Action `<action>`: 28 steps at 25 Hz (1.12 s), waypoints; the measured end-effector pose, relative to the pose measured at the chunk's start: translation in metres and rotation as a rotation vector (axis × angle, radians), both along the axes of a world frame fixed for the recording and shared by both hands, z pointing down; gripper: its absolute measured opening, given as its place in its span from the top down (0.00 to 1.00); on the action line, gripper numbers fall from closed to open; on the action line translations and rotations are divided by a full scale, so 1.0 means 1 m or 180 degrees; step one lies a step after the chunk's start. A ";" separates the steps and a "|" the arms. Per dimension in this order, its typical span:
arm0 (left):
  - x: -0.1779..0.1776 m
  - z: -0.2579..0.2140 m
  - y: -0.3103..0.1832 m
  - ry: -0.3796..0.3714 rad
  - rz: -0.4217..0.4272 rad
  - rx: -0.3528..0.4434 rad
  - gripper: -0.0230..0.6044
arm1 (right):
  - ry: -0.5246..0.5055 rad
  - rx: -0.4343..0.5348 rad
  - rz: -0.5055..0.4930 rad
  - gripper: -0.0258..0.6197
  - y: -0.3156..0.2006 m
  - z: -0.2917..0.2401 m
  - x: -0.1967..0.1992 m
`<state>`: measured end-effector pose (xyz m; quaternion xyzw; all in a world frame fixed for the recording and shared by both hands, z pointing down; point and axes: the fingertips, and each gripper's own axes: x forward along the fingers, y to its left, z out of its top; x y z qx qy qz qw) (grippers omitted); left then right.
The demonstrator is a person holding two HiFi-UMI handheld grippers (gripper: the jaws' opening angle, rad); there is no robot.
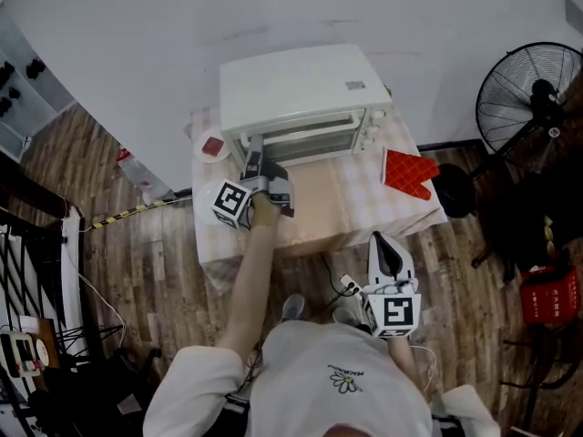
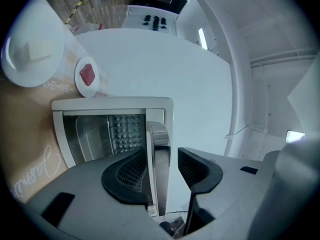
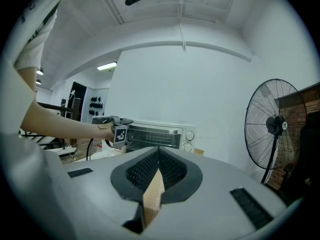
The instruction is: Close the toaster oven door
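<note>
**Toaster oven (image 1: 296, 94) door (image 1: 305, 142) appears shut: release step.**
The oven stands at the back of the surface (image 1: 319, 209). The left gripper (image 1: 254, 157) has its jaws open astride the door handle (image 2: 159, 149), so next back it straight off. The right gripper (image 3: 158, 156) has its jaws closed and empty, well apart. A red mitt (image 1: 408, 173) and a dish (image 1: 213, 146) flank the oven, neither obstructing.

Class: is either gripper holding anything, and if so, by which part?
Nothing is held. The left gripper has its jaws apart on either side of the oven door handle, not clamping it. The right gripper is shut on nothing.
</note>
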<state>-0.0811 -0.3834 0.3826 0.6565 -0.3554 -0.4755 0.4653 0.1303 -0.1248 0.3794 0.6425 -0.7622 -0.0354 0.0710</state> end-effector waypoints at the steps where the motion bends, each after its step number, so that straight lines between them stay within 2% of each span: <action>1: -0.001 -0.003 0.004 -0.0045 -0.0003 0.0009 0.66 | -0.0007 -0.0051 -0.0007 0.95 0.000 0.001 -0.003; 5: -0.004 -0.011 0.021 -0.0275 0.0026 0.0034 0.63 | -0.0037 -0.0076 -0.0129 0.95 0.001 -0.002 -0.017; 10: -0.014 -0.013 0.045 -0.0769 -0.0030 0.0131 0.63 | -0.0085 0.0035 -0.0300 0.95 -0.002 -0.007 -0.030; 14: -0.021 -0.041 0.072 -0.1196 -0.0038 0.0444 0.63 | -0.0088 0.0045 -0.0425 0.95 -0.006 -0.006 -0.041; 17: -0.025 -0.069 0.093 -0.1727 -0.0147 0.0748 0.63 | -0.0080 0.0099 -0.0523 0.95 -0.010 -0.012 -0.049; 21: -0.027 -0.094 0.119 -0.2550 -0.0496 0.1066 0.66 | -0.0056 0.0177 -0.0638 0.95 -0.016 -0.014 -0.056; 28: -0.005 -0.099 0.166 -0.3640 -0.0769 0.1409 0.71 | -0.0049 0.0250 -0.0707 0.95 -0.020 -0.017 -0.055</action>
